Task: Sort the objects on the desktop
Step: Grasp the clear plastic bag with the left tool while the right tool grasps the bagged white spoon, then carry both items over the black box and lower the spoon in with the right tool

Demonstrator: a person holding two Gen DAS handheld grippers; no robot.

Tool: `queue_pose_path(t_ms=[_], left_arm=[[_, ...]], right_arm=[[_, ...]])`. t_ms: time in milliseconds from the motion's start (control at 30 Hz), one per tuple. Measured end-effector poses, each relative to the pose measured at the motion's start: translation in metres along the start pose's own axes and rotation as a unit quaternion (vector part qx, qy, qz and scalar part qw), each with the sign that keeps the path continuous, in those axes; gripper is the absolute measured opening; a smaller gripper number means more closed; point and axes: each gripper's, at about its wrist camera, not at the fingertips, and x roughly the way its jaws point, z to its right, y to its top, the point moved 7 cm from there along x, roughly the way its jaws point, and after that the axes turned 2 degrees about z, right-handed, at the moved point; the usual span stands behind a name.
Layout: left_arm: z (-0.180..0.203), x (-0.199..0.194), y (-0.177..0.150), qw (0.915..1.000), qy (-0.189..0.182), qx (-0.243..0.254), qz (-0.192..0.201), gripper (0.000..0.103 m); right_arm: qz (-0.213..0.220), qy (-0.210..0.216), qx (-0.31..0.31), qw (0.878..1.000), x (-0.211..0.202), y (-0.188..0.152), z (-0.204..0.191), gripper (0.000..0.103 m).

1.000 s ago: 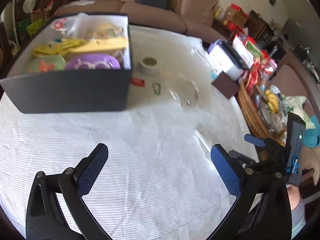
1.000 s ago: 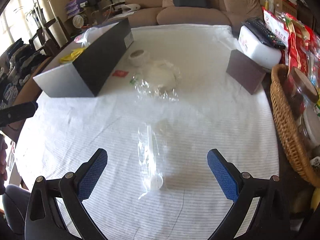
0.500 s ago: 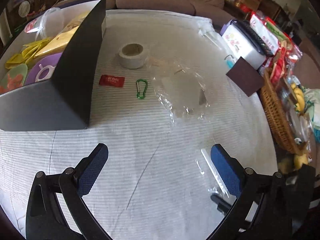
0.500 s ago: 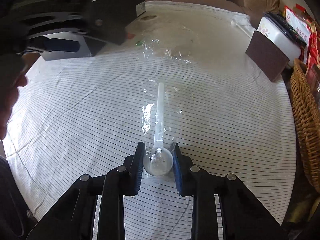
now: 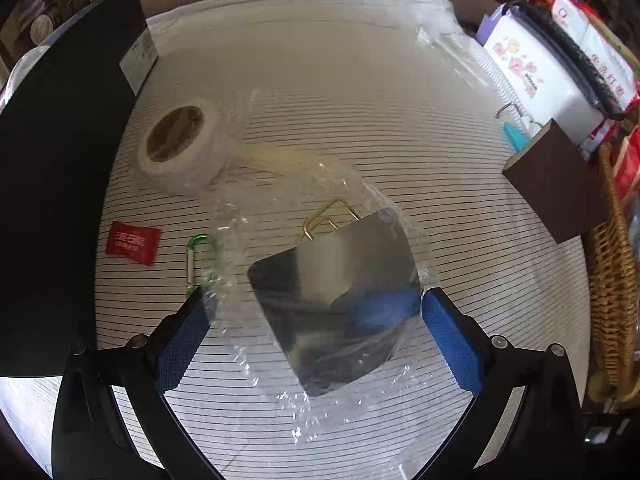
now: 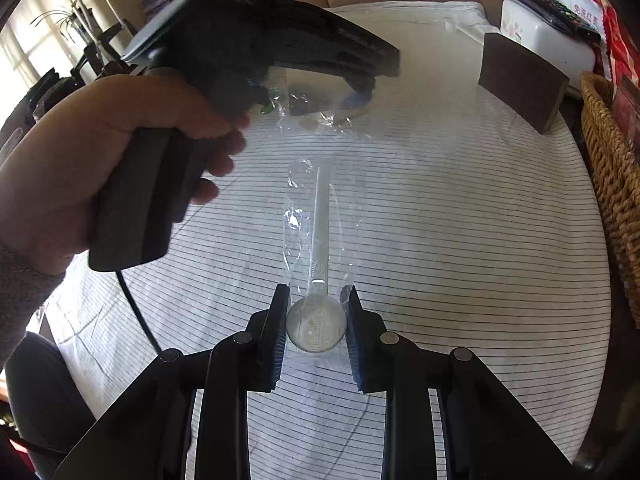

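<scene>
My left gripper (image 5: 314,312) is open, its blue pads either side of a shiny metal plate with a gold wire clip (image 5: 334,284) inside a clear plastic bag lying on the striped tablecloth. My right gripper (image 6: 316,316) is shut on the bowl of a white plastic spoon in a clear wrapper (image 6: 318,240), handle pointing away. A white tape roll (image 5: 180,148), a red candy packet (image 5: 132,242) and a green carabiner (image 5: 196,260) lie left of the bag. The black storage box (image 5: 60,160) stands at the left. The left gripper body also shows in the right wrist view (image 6: 280,48).
A brown block (image 5: 560,184) and a white tissue box (image 5: 548,80) sit at the right. A wicker basket (image 5: 612,280) stands at the table's right edge. A small teal item (image 5: 514,134) lies by the block. A sofa is beyond the table.
My left gripper moved forward and down over the bagged metal plate, which now lies between its pads. My right gripper stays shut on the spoon.
</scene>
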Motion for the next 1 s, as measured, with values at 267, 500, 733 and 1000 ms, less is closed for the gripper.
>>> queue_pose_path(t_ms=[267, 500, 733, 1000], left_arm=[[0.01, -0.043, -0.007, 0.9954, -0.086, 0.023, 0.034, 0.04], [-0.029, -0.153, -0.018, 0.9819, -0.168, 0.022, 0.085, 0.04], [-0.136, -0.232, -0.043, 0.9817, -0.156, 0.003, 0.11, 0.04], [-0.295, -0.272, -0.052, 0.9775, -0.113, -0.105, 0.144, 0.04]], right_arm=[[0.002, 0.002, 0.011, 1.0, -0.002, -0.002, 0.006, 0.026], [0.013, -0.007, 0.019, 1.0, -0.008, -0.004, 0.01, 0.026], [0.037, -0.005, 0.018, 0.999, -0.017, 0.005, 0.003, 0.026], [0.081, 0.02, -0.004, 0.996, -0.027, 0.032, -0.039, 0.026]])
